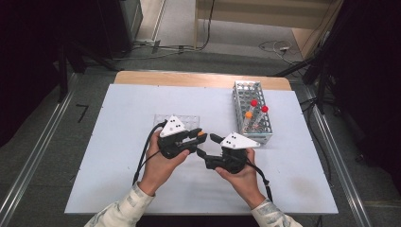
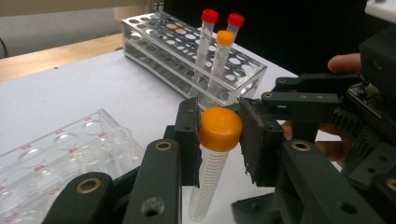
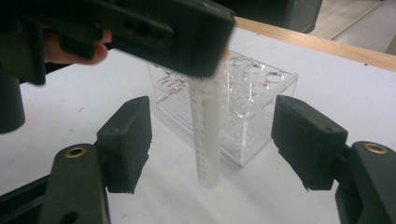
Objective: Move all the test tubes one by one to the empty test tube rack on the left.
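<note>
We see the tube (image 2: 212, 172), orange-capped, upright above the table (image 1: 118, 189), between the two hands. The left gripper (image 2: 219, 128) clamps it just under the cap, pads pressing both sides. The right gripper (image 3: 212, 140) stands wide, its jaws flanking the tube's lower end without touching. Behind the tube lies a clear rack (image 3: 261, 93). A metal rack (image 1: 246, 92) holding three capped tubes stands further right.

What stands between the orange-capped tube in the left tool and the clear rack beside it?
Nothing visible. The left tool grips the orange-capped tube at its cap, hanging upright. The right tool is open around the tube's lower end without touching. The clear rack stands just behind.
</note>
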A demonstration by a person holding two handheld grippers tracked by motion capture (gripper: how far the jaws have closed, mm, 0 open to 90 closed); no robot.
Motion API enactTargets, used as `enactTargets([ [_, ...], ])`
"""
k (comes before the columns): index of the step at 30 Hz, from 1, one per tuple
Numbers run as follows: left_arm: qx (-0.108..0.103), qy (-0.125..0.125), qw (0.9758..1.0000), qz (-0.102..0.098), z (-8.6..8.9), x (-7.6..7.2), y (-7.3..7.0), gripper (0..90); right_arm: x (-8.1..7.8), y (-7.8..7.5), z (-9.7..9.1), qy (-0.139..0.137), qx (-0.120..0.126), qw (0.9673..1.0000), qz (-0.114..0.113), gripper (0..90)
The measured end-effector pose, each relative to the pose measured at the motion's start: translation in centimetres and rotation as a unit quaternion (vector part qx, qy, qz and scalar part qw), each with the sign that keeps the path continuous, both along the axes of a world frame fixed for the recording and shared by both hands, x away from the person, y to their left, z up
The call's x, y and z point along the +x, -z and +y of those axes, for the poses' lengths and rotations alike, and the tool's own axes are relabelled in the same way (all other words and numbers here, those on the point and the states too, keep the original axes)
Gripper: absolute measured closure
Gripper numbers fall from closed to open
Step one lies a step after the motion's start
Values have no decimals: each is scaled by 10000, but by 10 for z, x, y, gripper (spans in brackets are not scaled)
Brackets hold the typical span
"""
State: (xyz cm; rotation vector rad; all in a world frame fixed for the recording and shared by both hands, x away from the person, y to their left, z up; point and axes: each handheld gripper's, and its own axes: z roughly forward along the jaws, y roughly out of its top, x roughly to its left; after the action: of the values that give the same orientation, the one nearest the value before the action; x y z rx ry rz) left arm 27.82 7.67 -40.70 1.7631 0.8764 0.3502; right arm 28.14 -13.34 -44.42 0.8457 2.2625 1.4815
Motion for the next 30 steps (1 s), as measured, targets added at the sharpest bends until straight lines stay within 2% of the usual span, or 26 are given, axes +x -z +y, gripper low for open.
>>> enactTargets([
  [17, -246, -479, 9985, -94, 39, 6, -21, 709, 3, -1, -6, 114, 3, 9999, 9, 269],
  [23, -293, -739, 9964, -308, 49, 7, -27, 709, 3, -1, -7, 135, 1, 9999, 7, 270],
  [25, -241, -834, 9954, -402, 50, 8, -28, 709, 3, -1, -7, 140, -8, 9999, 9, 270],
  [30, -174, -986, 9939, -465, 52, 12, -27, 709, 3, -2, -8, 163, 11, 9999, 26, 271],
])
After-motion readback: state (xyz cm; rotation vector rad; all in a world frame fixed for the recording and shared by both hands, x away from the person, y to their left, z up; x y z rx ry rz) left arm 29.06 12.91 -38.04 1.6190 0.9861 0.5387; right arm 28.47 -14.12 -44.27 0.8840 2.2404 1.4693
